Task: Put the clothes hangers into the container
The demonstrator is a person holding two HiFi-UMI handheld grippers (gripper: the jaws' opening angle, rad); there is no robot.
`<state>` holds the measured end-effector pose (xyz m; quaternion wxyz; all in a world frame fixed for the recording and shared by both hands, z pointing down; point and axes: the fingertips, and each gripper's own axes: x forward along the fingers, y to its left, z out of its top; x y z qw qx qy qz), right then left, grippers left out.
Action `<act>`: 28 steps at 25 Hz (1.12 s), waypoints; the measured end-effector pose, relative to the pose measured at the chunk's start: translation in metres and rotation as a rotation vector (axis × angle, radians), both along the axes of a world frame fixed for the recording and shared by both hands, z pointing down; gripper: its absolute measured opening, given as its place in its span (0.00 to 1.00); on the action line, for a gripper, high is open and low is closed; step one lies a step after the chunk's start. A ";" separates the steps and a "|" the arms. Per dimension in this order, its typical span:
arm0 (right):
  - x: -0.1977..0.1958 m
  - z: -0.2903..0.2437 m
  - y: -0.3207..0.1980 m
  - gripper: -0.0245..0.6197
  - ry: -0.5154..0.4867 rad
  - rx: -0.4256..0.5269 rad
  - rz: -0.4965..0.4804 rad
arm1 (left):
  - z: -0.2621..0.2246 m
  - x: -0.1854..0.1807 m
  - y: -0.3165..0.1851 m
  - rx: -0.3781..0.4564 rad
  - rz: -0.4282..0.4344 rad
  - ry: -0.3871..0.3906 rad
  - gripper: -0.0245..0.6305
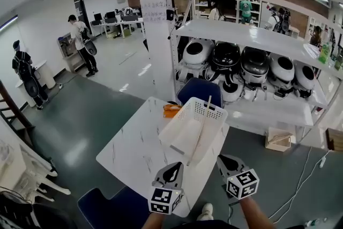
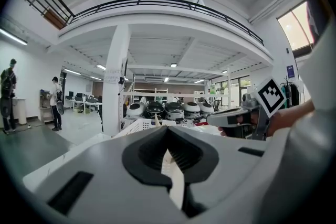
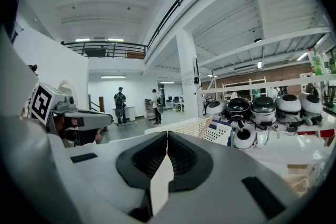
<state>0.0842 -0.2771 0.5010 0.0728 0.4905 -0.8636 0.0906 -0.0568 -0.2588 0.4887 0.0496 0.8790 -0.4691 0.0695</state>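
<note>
A white perforated basket (image 1: 211,111) stands on the white table (image 1: 134,142), with pale wooden hangers (image 1: 201,131) lying inside and one end sticking up over the far rim. My left gripper (image 1: 172,165) hovers over the table's near edge, short of the basket, jaws shut and empty. My right gripper (image 1: 222,159) is held beside the table's near right corner, also shut with nothing in it. The left gripper view shows closed jaws (image 2: 168,136), the basket (image 2: 137,124) beyond them and the right gripper (image 2: 231,118). Closed jaws (image 3: 167,143) and the basket (image 3: 195,126) appear in the right gripper view.
An orange object (image 1: 171,110) lies on the table behind the basket. A blue chair (image 1: 199,91) stands at the far side, another blue seat (image 1: 115,205) at the near left. A white shelf rack (image 1: 257,40) holding round appliances fills the right. People (image 1: 80,43) stand far left.
</note>
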 end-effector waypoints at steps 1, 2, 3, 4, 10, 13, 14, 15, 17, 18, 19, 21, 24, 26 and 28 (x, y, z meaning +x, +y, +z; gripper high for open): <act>-0.001 0.000 0.004 0.07 0.000 0.000 0.003 | -0.001 -0.001 0.003 0.003 0.004 0.003 0.04; -0.003 0.001 0.007 0.07 0.001 0.000 0.006 | -0.001 -0.002 0.006 0.004 0.007 0.006 0.04; -0.005 0.002 0.011 0.07 0.002 -0.001 0.009 | -0.002 -0.004 0.009 0.005 0.010 0.009 0.04; -0.007 0.002 0.015 0.07 0.002 -0.001 0.011 | -0.002 -0.005 0.013 0.005 0.013 0.012 0.04; -0.021 0.002 0.034 0.07 0.003 -0.005 0.017 | -0.004 -0.015 0.034 0.016 0.034 0.028 0.04; -0.028 0.003 0.044 0.07 0.007 -0.007 0.020 | -0.007 -0.022 0.044 0.031 0.038 0.044 0.04; -0.030 0.004 0.047 0.07 0.008 -0.009 0.020 | -0.007 -0.024 0.047 0.035 0.036 0.047 0.04; -0.032 0.005 0.051 0.07 0.009 -0.012 0.019 | -0.007 -0.026 0.049 0.038 0.033 0.050 0.04; -0.036 0.010 0.057 0.07 0.014 -0.020 0.017 | -0.006 -0.031 0.055 0.040 0.029 0.062 0.04; -0.038 0.010 0.060 0.07 0.018 -0.023 0.016 | -0.006 -0.033 0.057 0.038 0.029 0.069 0.04; -0.040 0.010 0.063 0.07 0.020 -0.023 0.016 | -0.006 -0.035 0.059 0.038 0.029 0.076 0.04; -0.043 0.007 0.066 0.07 0.026 -0.021 0.016 | -0.008 -0.038 0.062 0.038 0.030 0.086 0.04; -0.048 0.004 0.071 0.07 0.037 -0.013 0.013 | -0.008 -0.042 0.067 0.033 0.032 0.098 0.04; -0.048 0.001 0.073 0.07 0.037 -0.007 0.016 | -0.007 -0.041 0.070 0.032 0.035 0.100 0.04; -0.048 0.000 0.074 0.07 0.039 -0.002 0.017 | -0.006 -0.040 0.070 0.038 0.035 0.092 0.04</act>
